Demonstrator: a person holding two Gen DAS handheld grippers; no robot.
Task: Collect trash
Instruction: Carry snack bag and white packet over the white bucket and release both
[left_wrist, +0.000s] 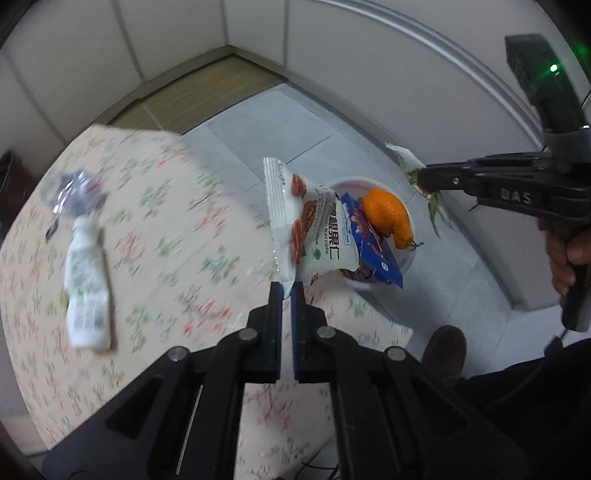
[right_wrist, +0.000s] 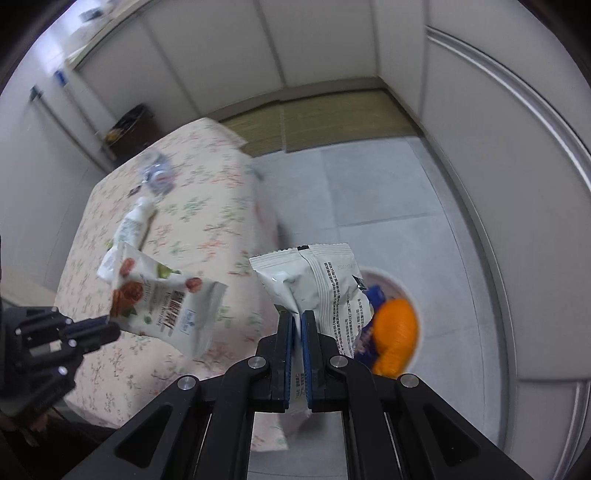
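My left gripper (left_wrist: 287, 290) is shut on the corner of a white nut-kernel snack packet (left_wrist: 314, 225), held above the table's edge; the packet also shows in the right wrist view (right_wrist: 162, 302). My right gripper (right_wrist: 297, 317) is shut on a second white snack packet (right_wrist: 317, 284), held over a white trash bin (right_wrist: 413, 295) on the floor. In the left wrist view the right gripper (left_wrist: 421, 177) shows with that packet (left_wrist: 404, 157) edge-on. The bin (left_wrist: 354, 183) holds an orange peel (left_wrist: 388, 212) and a blue wrapper (left_wrist: 373, 247).
A table with a floral cloth (left_wrist: 147, 236) carries a lying white bottle (left_wrist: 86, 291) and a crumpled clear wrapper (left_wrist: 72, 192). A dark bin (right_wrist: 129, 129) stands by the far wall. Grey tiled floor (right_wrist: 388, 192), white wall panels around. A shoe (left_wrist: 445, 349) is near the table.
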